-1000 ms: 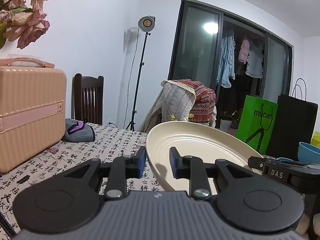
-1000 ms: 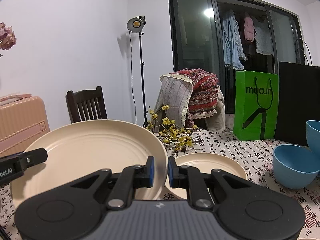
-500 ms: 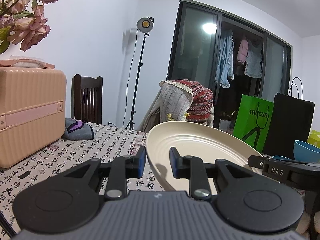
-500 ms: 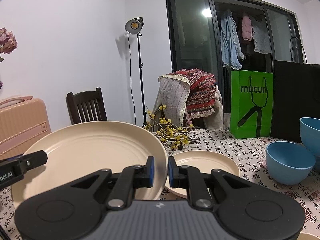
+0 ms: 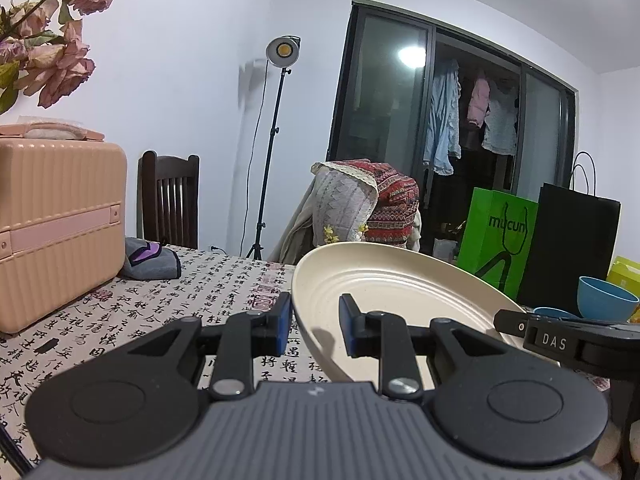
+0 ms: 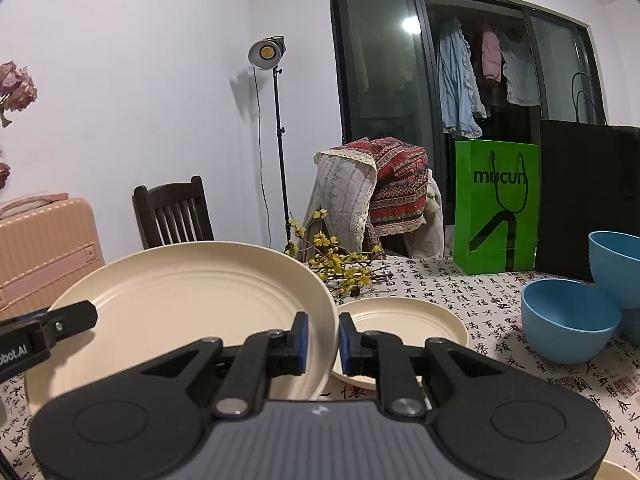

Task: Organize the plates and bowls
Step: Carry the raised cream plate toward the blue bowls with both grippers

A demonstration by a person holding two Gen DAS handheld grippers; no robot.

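Note:
A large cream plate (image 5: 400, 296) hangs tilted above the patterned tablecloth, held at two sides. My left gripper (image 5: 315, 328) is shut on its left rim. My right gripper (image 6: 323, 338) has the right rim of the same plate (image 6: 192, 304) between its pads, and its jaws are opening slightly while still at the rim. A smaller cream plate (image 6: 400, 320) lies on the table just beyond the right gripper. Two blue bowls (image 6: 568, 320) sit at the right, one raised behind (image 6: 616, 264). The other gripper's fingers (image 6: 60, 324) show at the plate's far edge.
A peach suitcase (image 5: 56, 224) stands at the left with a grey cloth (image 5: 150, 264) beside it. A yellow flower branch (image 6: 344, 264) lies behind the plates. A green bag (image 6: 496, 208) and a black bag (image 6: 584, 200) stand at the back right.
Both grippers have carried the large plate a little to the right, so the bowls and bags have slid left in view. The right gripper's gap has widened slightly.

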